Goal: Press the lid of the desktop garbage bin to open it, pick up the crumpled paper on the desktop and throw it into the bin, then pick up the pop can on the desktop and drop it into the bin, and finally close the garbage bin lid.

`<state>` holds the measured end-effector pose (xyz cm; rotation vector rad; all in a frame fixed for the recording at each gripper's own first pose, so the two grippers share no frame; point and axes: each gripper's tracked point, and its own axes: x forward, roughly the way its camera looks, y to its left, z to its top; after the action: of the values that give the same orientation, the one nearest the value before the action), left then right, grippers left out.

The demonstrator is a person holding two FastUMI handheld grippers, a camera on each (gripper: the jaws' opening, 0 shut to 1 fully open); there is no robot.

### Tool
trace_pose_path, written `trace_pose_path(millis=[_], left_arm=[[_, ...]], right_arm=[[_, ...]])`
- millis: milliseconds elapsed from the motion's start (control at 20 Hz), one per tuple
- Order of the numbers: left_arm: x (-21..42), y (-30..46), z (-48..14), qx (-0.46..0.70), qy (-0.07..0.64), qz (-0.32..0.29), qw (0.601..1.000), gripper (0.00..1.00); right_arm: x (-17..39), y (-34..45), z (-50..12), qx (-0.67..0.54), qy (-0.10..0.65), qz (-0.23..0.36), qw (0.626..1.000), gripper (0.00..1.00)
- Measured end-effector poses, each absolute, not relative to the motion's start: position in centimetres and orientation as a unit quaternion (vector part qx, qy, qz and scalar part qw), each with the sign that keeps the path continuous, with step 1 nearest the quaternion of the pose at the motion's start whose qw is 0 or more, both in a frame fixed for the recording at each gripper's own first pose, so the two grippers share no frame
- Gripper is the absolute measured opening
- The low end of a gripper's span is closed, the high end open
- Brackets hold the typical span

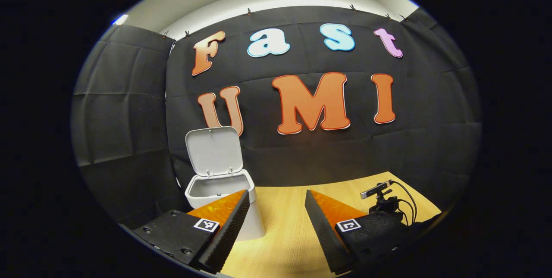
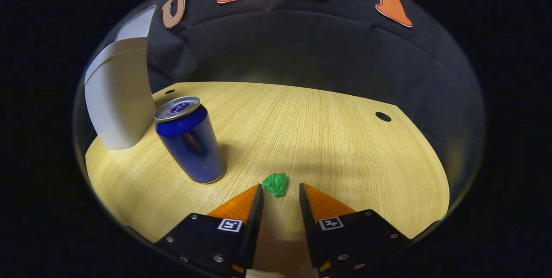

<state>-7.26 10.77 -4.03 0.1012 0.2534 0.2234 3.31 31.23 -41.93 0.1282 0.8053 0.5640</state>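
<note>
Paper (image 2: 276, 184) lies just beyond the right claw (image 2: 280, 192), whose fingers stand narrowly apart, untouched.

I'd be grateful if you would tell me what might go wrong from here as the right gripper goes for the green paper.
1. The crumpled green paper is small and lies just ahead of the open right gripper; closing early may nudge it away rather than pinch it.
2. The blue pop can stands upright close beside it; a sideways sweep might topple it.
3. The bin sits near the left gripper, which could bump it.
</note>
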Motion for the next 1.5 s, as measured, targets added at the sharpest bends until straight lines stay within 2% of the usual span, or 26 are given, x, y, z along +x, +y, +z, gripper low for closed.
trace_pose_path(millis=[50,100,150,200,250,300,350,600,700,850,950,1050,1250,1500], left_arm=[[-7.2,11.2,-4.1,0.049,0.128,0.115,0.984,0.83],[-7.0,11.5,-4.5,0.046,0.132,0.118,0.983,0.83],[-7.0,11.7,-4.7,0.046,0.137,0.12,0.982,0.83],[-6.9,11.9,-4.8,0.049,0.141,0.123,0.981,0.86],[-6.9,12.2,-4.7,0.053,0.139,0.126,0.981,0.83],[-6.8,12.5,-4.5,0.054,0.138,0.129,0.98,0.83],[-6.7,12.6,-4.5,0.054,0.137,0.131,0.98,0.83],[-6.6,13.0,-4.9,0.05,0.142,0.139,0.979,0.83],[-6.7,12.9,-4.8,0.053,0.142,0.139,0.979,0.83],[-6.5,12.6,-5.0,0.053,0.146,0.136,0.978,0.83],[-6.5,12.5,-5.3,0.054,0.153,0.133,0.978,0.83],[-6.6,12.6,-5.2,0.056,0.152,0.132,0.978,0.83],[-6.5,12.7,-5.3,0.054,0.152,0.128,0.979,0.83],[-6.3,12.2,-6.3,0.043,0.159,0.116,0.979,0.83]], right_arm=[[3.5,32.0,-42.4,0.058,0.395,0.276,0.875,0.6],[3.6,32.4,-42.8,0.052,0.404,0.279,0.869,0.55],[4.3,32.6,-42.9,0.049,0.403,0.276,0.871,0.64],[4.8,32.9,-43.0,0.048,0.4,0.275,0.873,0.65],[4.8,33.1,-43.0,0.045,0.398,0.27,0.876,0.48],[4.7,33.1,-42.9,0.04,0.399,0.269,0.876,0.47],[4.4,33.1,-43.0,0.034,0.398,0.271,0.876,0.31],[4.1,33.1,-42.9,0.02,0.39,0.283,0.876,0.1],[3.6,33.0,-43.1,0.012,0.388,0.289,0.875,0.1],[2.9,32.4,-43.2,0.006,0.391,0.289,0.874,0.25],[2.9,32.4,-43.3,-0.007,0.388,0.29,0.875,0.29],[2.8,32.2,-43.0,-0.016,0.383,0.287,0.878,0.27],[2.5,32.8,-42.5,0.017,0.388,0.288,0.875,0.06],[2.5,31.1,-40.7,0.06,0.385,0.292,0.874,0.04]])
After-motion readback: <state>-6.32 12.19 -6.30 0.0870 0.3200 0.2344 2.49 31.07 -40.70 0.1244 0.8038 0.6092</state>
